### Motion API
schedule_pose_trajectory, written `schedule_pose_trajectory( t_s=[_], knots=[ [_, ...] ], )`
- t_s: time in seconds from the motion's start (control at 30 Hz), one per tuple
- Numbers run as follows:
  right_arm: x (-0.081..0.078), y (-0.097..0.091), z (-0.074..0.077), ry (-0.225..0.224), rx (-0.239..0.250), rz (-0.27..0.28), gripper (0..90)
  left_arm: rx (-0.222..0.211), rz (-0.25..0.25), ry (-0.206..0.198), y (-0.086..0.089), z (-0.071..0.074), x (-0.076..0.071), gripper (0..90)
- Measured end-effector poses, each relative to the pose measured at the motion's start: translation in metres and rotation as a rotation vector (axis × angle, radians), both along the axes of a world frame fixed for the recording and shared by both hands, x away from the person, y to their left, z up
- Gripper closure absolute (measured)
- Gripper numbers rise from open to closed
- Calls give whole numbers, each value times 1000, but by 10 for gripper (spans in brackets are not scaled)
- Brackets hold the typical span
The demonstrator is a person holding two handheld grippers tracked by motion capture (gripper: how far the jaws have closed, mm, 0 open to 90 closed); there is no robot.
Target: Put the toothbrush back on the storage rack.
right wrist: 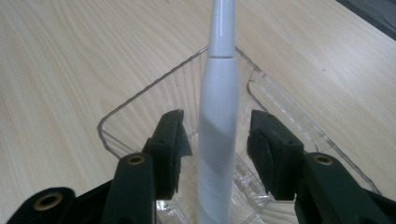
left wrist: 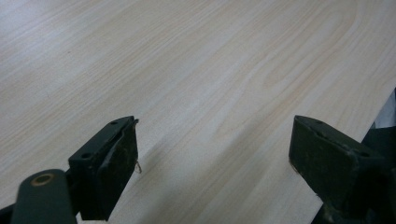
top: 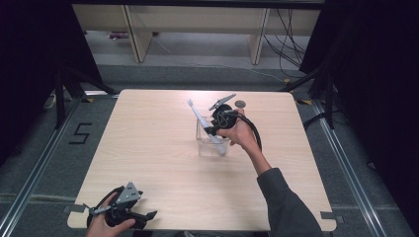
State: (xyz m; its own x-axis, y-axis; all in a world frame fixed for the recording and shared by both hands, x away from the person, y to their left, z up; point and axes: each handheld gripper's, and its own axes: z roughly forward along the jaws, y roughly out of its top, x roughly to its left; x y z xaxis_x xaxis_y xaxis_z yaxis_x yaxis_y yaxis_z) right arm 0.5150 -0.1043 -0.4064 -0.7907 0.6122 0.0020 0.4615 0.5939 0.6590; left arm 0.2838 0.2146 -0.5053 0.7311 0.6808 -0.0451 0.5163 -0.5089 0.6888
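1. Toothbrush [right wrist: 217,135], one, white, leans in the single clear box [right wrist: 299,121] at one o'clock of tabletop [top: 148,148] centre.
2. Your right tool [right wrist: 217,140] straddles its handle, pads apart, not pressing.
3. Judge it light, stiff, slick; grip the thick handle.
4. Your left tool [left wrist: 215,168] gapes empty at seven o'clock.

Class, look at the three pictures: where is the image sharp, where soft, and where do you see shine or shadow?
High view: even light on the table, dark surroundings, all fairly sharp. Left gripper view: wood grain sharp, the left gripper close to the lens and soft, a shadow under it. Right gripper view: the white toothbrush blurs near the lens; the clear box shows bright rim glints.
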Motion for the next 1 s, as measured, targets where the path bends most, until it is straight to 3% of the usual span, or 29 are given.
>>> schedule_pose_trajectory(
  t_s=[0.07,0.1,0.13,0.23,0.3,0.43,0.47,0.57,0.67,0.77,0.8,0.83,0.97,1.0],
  knots=[
    [-1,-1,1,9,-9,-9,542,-1,2,-1,0,0,0,152],
    [-3,-1,2,24,8,-38,532,3,-8,-1,1,0,0,152],
    [-2,-3,4,12,6,-11,529,11,-5,-4,1,0,1,152],
    [-2,-4,6,-29,21,5,517,-7,-9,-2,0,0,0,152],
    [-3,-4,7,-43,39,-3,505,10,-5,-5,1,0,1,152],
    [-7,-4,12,-24,38,-1,502,9,-5,-7,1,1,0,152],
    [-7,-5,12,-42,34,10,500,9,-5,-6,1,0,0,153],
    [-8,-5,13,-26,39,4,493,9,-4,-7,1,0,0,152],
    [-8,-8,15,-43,36,1,491,9,-5,-6,1,1,0,152],
    [-11,-11,18,-21,46,-1,488,12,-5,-5,1,0,1,152],
    [-13,-13,20,-37,39,-14,483,11,-4,-6,1,0,0,152],
    [-14,-14,22,-11,41,-24,482,9,-3,-5,1,0,0,152],
    [-16,-17,25,-38,49,2,478,8,-3,-6,1,0,0,152],
    [-19,-18,27,-37,55,-3,473,-10,-4,-6,0,-1,0,152]
  ],
)
